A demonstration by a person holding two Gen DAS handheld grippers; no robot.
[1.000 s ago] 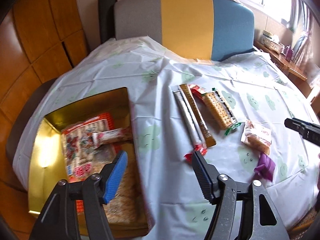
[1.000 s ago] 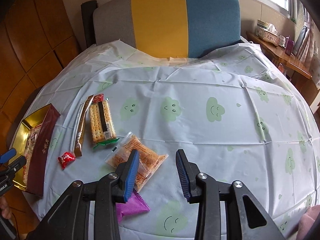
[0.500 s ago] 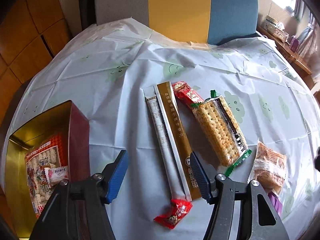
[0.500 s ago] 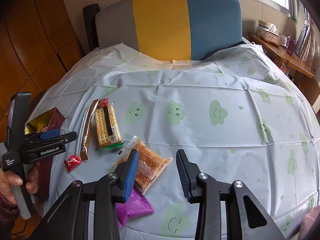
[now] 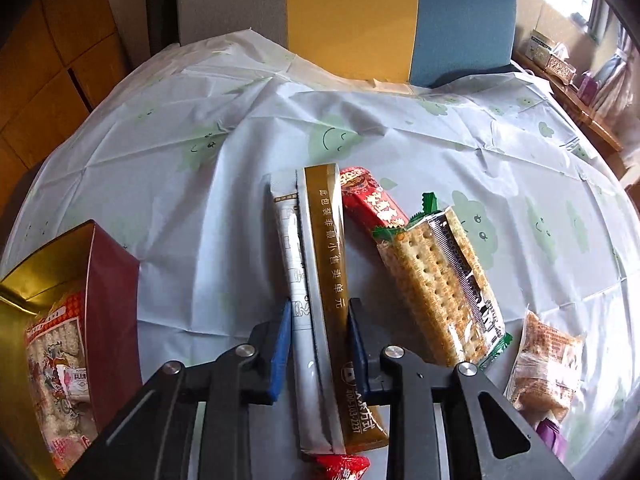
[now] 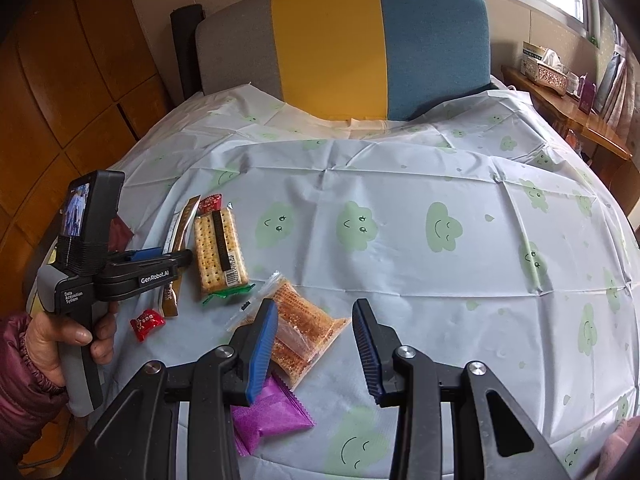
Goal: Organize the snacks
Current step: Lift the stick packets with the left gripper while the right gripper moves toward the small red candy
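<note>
My left gripper (image 5: pixel 318 340) sits low in the middle of the left wrist view. Its jaws have just been closing, w/ two long sticks between them: a white stick (image 5: pixel 296 280) and a gold stick (image 5: pixel 330 272), side by side. The blue pads look like they press the sticks from both sides, so I'm gripping them. Both sticks lie flat on the cloth (image 5: pixel 200 220), running from the bottom up to the middle of the pic.

A small red candy (image 5: pixel 340 466) sits at the bottom edge, just under the sticks. A red pack (image 5: pixel 368 196) lies to the right of the gold stick's top, touching it. Next right is a cracker pack (image 5: pixel 440 280) w/ green ends. Far right, lower down, is a small brown snack (image 5: pixel 544 364), and a bit of purple pack (image 5: pixel 552 436) peeks out under it.

At lower left is the box (image 5: pixel 112 280), red outside, gold inside, w/ snack bags in it.

My right gripper (image 6: pixel 316 352) is low in the middle of the right wrist view. Its jaws are open, nothing between the pads. It hangs over the brown snack (image 6: pixel 304 328); the purple pack (image 6: pixel 268 416) shows under the left finger. My left hand (image 6: pixel 68 340) holds the other gripper at the left edge. A chair (image 6: pixel 340 52) stands behind the table at top.
</note>
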